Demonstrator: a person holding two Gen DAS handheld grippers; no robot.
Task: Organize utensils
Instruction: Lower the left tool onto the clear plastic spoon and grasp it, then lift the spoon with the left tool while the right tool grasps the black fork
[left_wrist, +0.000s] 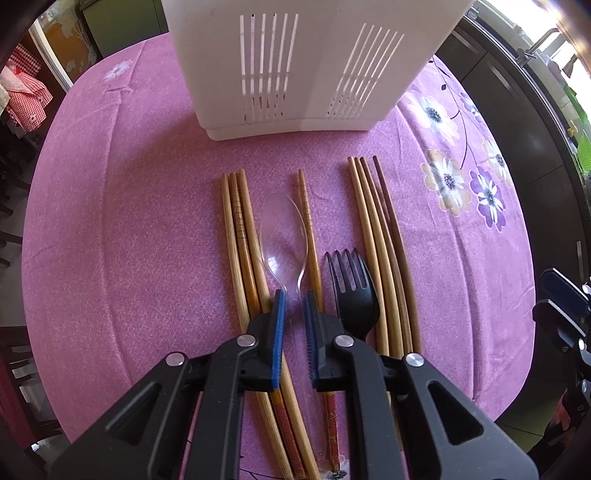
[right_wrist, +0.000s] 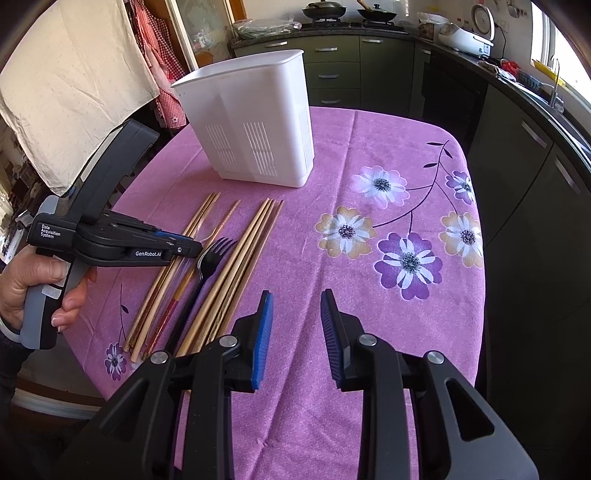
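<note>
1. The left gripper (left_wrist: 295, 295) points steeply down over the row of utensils, its blue pads closed on the thin handle of the clear plastic spoon (left_wrist: 283, 236); the spoon's bowl lies just ahead of the fingertips, towards the white utensil holder (left_wrist: 295, 66).
2. Just left of the spoon lie three bamboo chopsticks (left_wrist: 240, 236), and a single patterned chopstick (left_wrist: 309, 236) touches the spoon's right side.
3. A black plastic fork (left_wrist: 352, 288) lies just right of that chopstick, tines towards the holder, with four more chopsticks (left_wrist: 380, 236) beside it, the outermost darker.
4. The right gripper (right_wrist: 296, 295) hangs over bare cloth near the table's front edge, its jaws apart with nothing between them.
5. A hand (right_wrist: 26, 284) grips the left tool's handle at the table's left edge.
6. The holder stands upright near the far edge, apart from the utensil tips; open cloth stretches to the right of the utensils.
7. A purple flowered tablecloth (right_wrist: 369, 288) covers the table; dark kitchen cabinets (right_wrist: 517, 155) run behind and along the right, with pans on a stove at the back.
</note>
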